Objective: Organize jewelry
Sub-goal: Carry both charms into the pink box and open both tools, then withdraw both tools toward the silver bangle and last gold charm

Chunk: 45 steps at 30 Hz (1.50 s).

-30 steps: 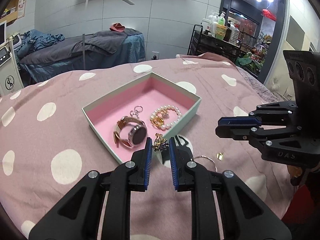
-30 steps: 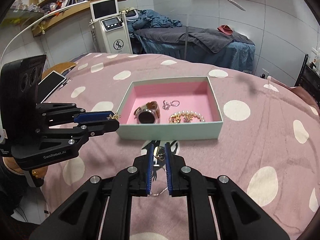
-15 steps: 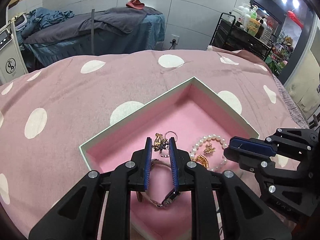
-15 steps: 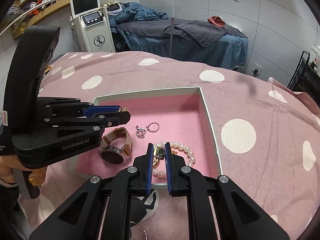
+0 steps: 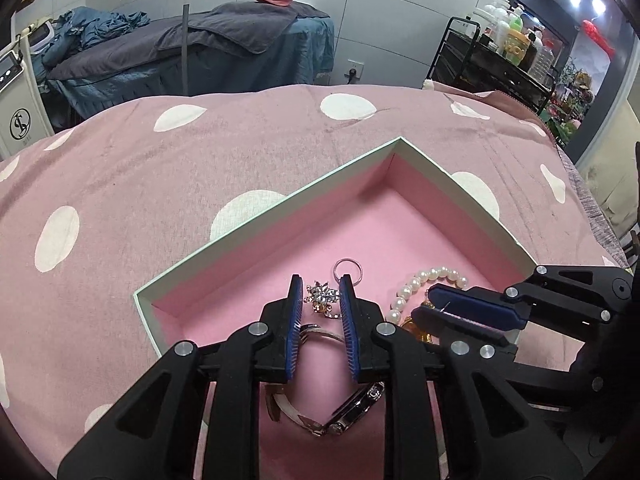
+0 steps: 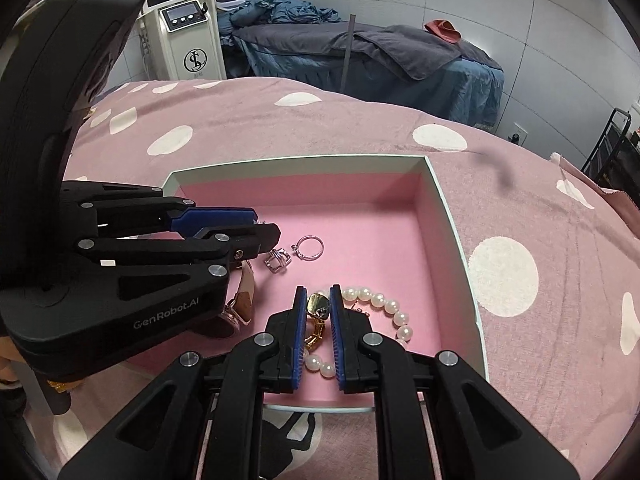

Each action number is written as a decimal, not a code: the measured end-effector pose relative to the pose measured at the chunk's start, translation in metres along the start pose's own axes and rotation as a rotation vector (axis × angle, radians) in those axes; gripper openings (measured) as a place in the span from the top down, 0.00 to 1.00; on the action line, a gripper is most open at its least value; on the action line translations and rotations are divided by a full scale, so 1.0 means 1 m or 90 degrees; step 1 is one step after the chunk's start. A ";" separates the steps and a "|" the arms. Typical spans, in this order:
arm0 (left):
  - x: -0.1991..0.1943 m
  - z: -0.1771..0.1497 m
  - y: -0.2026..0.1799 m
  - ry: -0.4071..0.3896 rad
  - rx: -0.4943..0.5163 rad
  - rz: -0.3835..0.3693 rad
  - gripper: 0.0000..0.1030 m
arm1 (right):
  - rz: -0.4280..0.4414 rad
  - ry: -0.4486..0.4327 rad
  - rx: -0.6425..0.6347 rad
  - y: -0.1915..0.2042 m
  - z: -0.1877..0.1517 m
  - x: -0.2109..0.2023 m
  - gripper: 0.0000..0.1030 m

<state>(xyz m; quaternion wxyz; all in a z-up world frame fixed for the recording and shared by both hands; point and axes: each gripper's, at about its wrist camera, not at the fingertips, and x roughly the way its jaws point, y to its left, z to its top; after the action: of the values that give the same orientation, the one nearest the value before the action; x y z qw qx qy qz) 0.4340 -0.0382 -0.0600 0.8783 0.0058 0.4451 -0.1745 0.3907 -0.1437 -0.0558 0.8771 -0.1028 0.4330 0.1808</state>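
Left gripper (image 5: 320, 300): black frame, blue ribbed pads; jaws parted a little, and the crystal brooch (image 5: 321, 300) sits between the tips. Whether the pads still pinch it cannot be told. Half a second ago the same piece was carried above the box floor; now it is low over the pink lining, and the jaw gap looks wider.

Right gripper (image 6: 318, 307): same build, jaws clenched on one gold charm (image 6: 318, 304), a flat oval of polished metal with gold links hanging beneath. A second ago it worked on the blanket outside the box; it is now inside, over the bracelet.

Contents near the tools, counted:
- One pearl bracelet (image 6: 380, 304), round white beads, curving directly under and to the right of the right gripper's tips.
- One thin silver ring (image 6: 310, 247), just ahead of the left gripper's tips.
- One square openwork silver ring (image 6: 277, 260), touching or just beside the thin one.
- One wristwatch (image 5: 352, 408), metal case, tan strap, beneath the left gripper's jaws.

Container: one shallow rectangular jewelry box (image 6: 448, 216), pale green card walls, pink felt floor. It rests on a pink polka-dot blanket (image 5: 160, 184) of soft nap.
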 end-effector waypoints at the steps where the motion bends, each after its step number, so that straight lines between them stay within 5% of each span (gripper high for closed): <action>1: -0.004 0.000 0.000 -0.006 -0.001 0.002 0.71 | -0.001 0.000 -0.001 0.000 -0.001 0.000 0.85; 4: -0.019 0.000 0.001 -0.040 -0.011 0.009 0.40 | -0.002 -0.008 -0.003 -0.001 -0.002 -0.004 0.72; 17: -0.094 -0.028 0.005 -0.141 -0.061 -0.027 0.13 | 0.033 -0.100 0.034 -0.004 -0.014 -0.058 0.37; 27: -0.125 -0.076 -0.022 -0.158 -0.027 -0.041 0.06 | 0.033 -0.117 0.021 0.000 -0.043 -0.096 0.30; 34: -0.137 -0.102 -0.036 -0.166 0.012 -0.001 0.06 | 0.024 -0.113 0.026 -0.009 -0.067 -0.108 0.30; 45: -0.125 -0.138 -0.049 -0.127 0.040 -0.004 0.06 | 0.013 -0.069 0.042 -0.030 -0.111 -0.109 0.30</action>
<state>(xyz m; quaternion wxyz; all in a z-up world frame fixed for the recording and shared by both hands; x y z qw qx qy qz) 0.2433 -0.0233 -0.0378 0.9170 0.0149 0.3499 -0.1910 0.2617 -0.2332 -0.0353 0.9002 -0.0596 0.3918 0.1804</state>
